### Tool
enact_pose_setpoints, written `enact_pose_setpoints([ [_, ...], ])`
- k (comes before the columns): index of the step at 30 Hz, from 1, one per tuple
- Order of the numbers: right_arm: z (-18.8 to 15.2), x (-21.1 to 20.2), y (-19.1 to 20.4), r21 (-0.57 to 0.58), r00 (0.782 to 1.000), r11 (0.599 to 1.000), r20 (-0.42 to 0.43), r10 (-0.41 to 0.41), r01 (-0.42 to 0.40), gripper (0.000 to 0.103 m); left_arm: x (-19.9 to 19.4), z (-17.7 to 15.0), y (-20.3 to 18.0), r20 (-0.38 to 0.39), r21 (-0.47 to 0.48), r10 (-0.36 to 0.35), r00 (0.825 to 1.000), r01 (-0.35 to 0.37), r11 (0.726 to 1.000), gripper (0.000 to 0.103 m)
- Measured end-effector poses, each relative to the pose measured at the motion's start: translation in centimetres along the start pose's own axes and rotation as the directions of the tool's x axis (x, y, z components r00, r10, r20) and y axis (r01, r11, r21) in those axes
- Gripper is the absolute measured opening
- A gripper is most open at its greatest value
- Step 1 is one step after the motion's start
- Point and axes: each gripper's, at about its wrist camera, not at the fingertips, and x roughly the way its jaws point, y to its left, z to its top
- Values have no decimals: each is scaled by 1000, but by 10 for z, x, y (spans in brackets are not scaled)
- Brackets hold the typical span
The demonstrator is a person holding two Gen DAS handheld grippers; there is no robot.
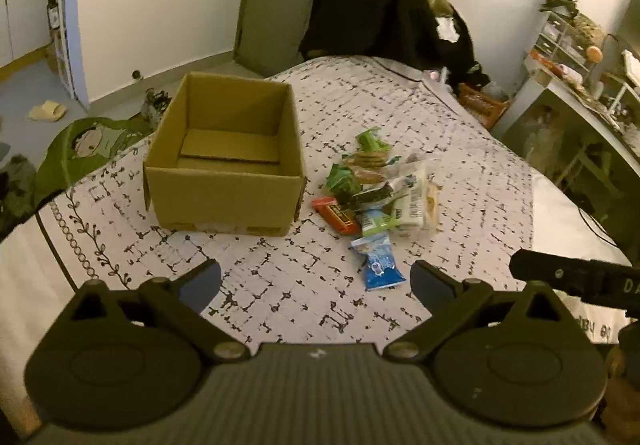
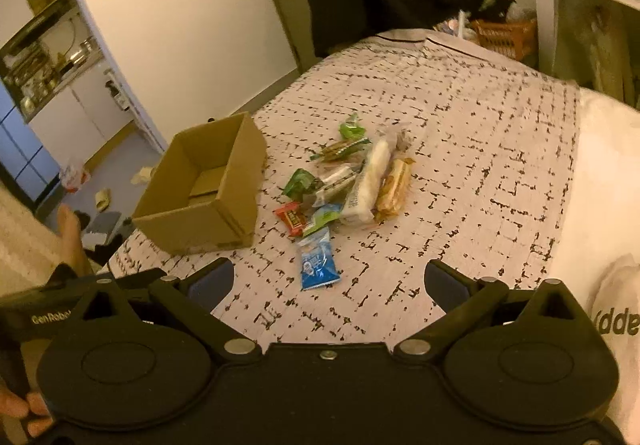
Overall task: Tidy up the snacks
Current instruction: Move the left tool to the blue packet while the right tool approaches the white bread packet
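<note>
Both grippers spread wide, holding nothing.
Left gripper (image 1: 316,279) and right gripper (image 2: 326,281) hover near the blue packet (image 1: 380,263), bare bedspread (image 1: 280,285) beneath; cardboard box (image 1: 224,161) left.

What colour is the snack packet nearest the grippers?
Blue, with white print: the snack packet shows best in the right wrist view.

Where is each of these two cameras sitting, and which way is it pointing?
Left wrist: rides the left gripper, looking forward over the bed at the cardboard box and snack pile; its own open fingers show below.
Right wrist: rides the right gripper, aimed likewise from further right; open fingers show, plus a hand at lower left.
Shared: the box, the snacks, the blue packet, the patterned bedcover.
</note>
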Motion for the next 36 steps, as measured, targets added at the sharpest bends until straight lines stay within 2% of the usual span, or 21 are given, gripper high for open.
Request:
enact_pose_setpoints([
  [4,11,14,-7,36,1000,999,5,-10,10,100,20,2,-3,-14,-36,-29,999,28,999,101],
  [11,28,38,-18,76,1000,997,-11,-19,20,89,54,6,-13,-38,-94,-36,999,32,995,100],
  [13,34,44,-25,105,1000,994,-14,-19,20,88,64,6,-17,-53,-107,-42,998,36,994,100],
  [18,48,61,-39,177,1000,984,-26,-14,18,76,83,7,-25,-82,-130,-48,996,37,991,97],
  [22,56,73,-46,214,999,977,-31,-9,15,72,93,11,-27,-79,-155,-49,996,36,987,96],
  [28,63,93,-51,236,999,972,-44,-5,16,71,111,12,-35,-105,-181,-54,993,34,983,93],
  [33,52,109,-60,245,999,969,-17,47,-41,71,125,5,-39,-120,-199,-59,991,34,979,93],
  [36,50,120,-63,244,999,969,-28,44,-36,71,135,2,-40,-132,-225,-71,989,39,974,93],
])
